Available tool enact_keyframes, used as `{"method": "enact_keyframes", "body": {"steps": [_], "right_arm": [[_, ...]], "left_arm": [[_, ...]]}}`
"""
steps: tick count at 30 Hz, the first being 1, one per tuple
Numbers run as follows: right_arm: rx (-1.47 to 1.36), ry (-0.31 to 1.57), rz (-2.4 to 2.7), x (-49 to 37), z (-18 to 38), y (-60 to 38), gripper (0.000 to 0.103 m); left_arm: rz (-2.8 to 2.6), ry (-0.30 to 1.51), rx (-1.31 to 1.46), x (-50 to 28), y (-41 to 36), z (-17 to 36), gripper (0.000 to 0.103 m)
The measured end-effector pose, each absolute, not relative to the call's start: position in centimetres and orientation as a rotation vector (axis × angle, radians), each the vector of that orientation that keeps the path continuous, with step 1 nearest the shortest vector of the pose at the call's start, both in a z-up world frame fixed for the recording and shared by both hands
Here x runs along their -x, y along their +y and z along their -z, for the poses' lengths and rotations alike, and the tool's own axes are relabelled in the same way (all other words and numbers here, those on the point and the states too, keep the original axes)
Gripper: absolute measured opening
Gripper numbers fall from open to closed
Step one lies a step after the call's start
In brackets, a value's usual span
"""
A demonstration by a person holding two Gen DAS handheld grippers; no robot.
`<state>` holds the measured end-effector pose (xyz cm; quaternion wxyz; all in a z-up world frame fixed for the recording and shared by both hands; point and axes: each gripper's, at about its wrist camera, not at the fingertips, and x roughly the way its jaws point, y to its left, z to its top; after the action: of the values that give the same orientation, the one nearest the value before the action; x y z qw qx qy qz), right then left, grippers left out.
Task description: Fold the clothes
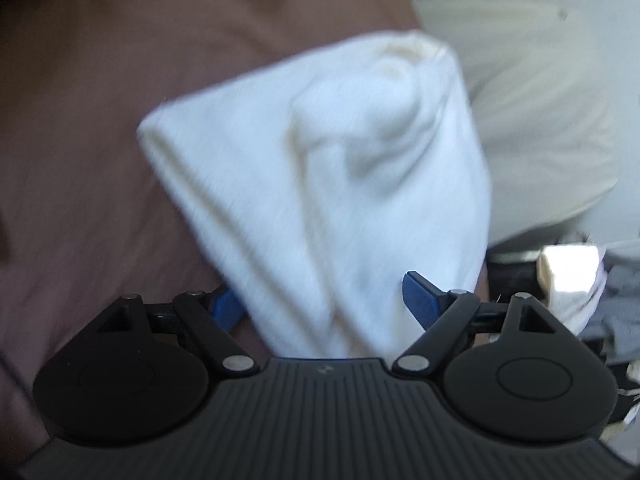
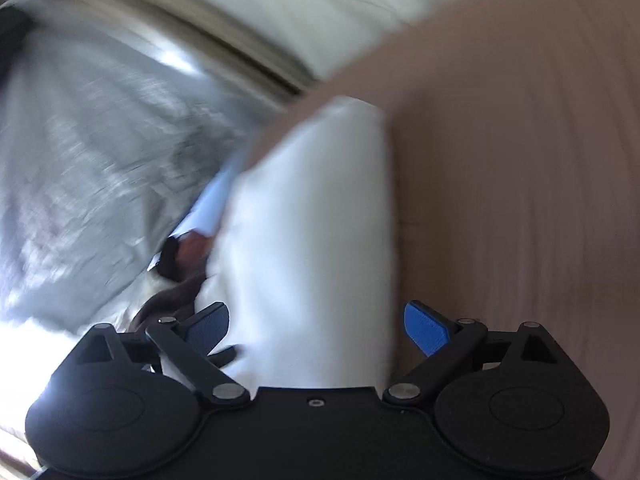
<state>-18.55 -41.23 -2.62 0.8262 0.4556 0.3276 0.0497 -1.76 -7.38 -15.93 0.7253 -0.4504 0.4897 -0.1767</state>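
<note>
A big brown sheet (image 1: 100, 92) covers the bed. A cream pillow (image 1: 532, 120) lies past the brown sheet's right edge, at the far right side. Near the right edge of the bed sits a small shiny box-like thing (image 1: 568, 270); it is too blurred to tell what it is. In the right wrist view the brown sheet (image 2: 520, 200) fills the right side. A pale cream cover (image 2: 320, 8) lies along its far edge. The left of that view is too blurred to make out.
</note>
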Motion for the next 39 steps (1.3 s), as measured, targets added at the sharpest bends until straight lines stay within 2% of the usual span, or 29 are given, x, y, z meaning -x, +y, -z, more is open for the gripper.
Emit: {"method": "enact_keyframes", "body": {"steps": [3,4,7,10,14,16,17,18,19,22,27,30,35,39], "right_arm": [[-1.06,0.735,-0.134,14.9,5.8,-42.4,0.097],[-1.08,0.742,-0.143,13.7,6.7,-42.6,0.097],[-1.072,0.732,-0.17,10.1,8.0,-42.7,0.097],[-1.072,0.712,-0.227,6.5,8.4,-42.2,0.101],[-1.015,0.743,-0.238,2.0,7.4,-41.9,0.102],[-0.928,0.724,-0.22,1.4,5.7,-41.3,0.083],[-0.861,0.704,-0.213,1.5,4.6,-40.7,0.065],[-0.779,0.679,-0.216,2.0,3.2,-40.0,0.059],[-0.704,0.653,-0.217,2.6,1.9,-39.3,0.058],[-0.59,0.602,-0.197,4.2,-1.6,-37.6,0.056],[-0.415,0.551,-0.153,6.4,-7.4,-35.4,0.055],[-0.313,0.514,-0.15,7.6,-10.1,-33.8,0.054],[-0.317,0.398,-0.166,10.3,-12.6,-31.9,0.053],[-0.307,0.386,-0.205,10.2,-13.6,-29.7,0.053]], "left_arm": [[0.393,1.077,1.124,0.3,-7.1,17.5,0.084],[0.391,1.097,1.132,-0.1,-7.0,18.1,0.073],[0.393,1.092,1.09,-0.6,-7.2,18.2,0.051],[0.451,1.057,0.888,-1.2,-8.7,16.3,0.04],[0.456,1.005,0.771,-2.0,-9.9,15.3,0.037],[0.455,0.967,0.729,-1.7,-10.0,14.4,0.035],[0.455,0.943,0.687,-1.4,-10.2,13.6,0.034],[0.456,0.917,0.645,-1.1,-10.5,12.9,0.034],[0.457,0.888,0.6,-0.7,-10.8,12.1,0.033],[0.471,0.817,0.504,0.4,-11.6,10.2,0.028],[0.542,0.777,0.589,1.3,-11.1,9.5,0.026],[0.539,0.685,0.538,2.1,-11.1,7.5,0.025],[0.517,0.578,0.534,4.2,-8.4,4.8,0.025],[0.49,0.57,0.519,5.9,-5.4,3.2,0.025]]}}
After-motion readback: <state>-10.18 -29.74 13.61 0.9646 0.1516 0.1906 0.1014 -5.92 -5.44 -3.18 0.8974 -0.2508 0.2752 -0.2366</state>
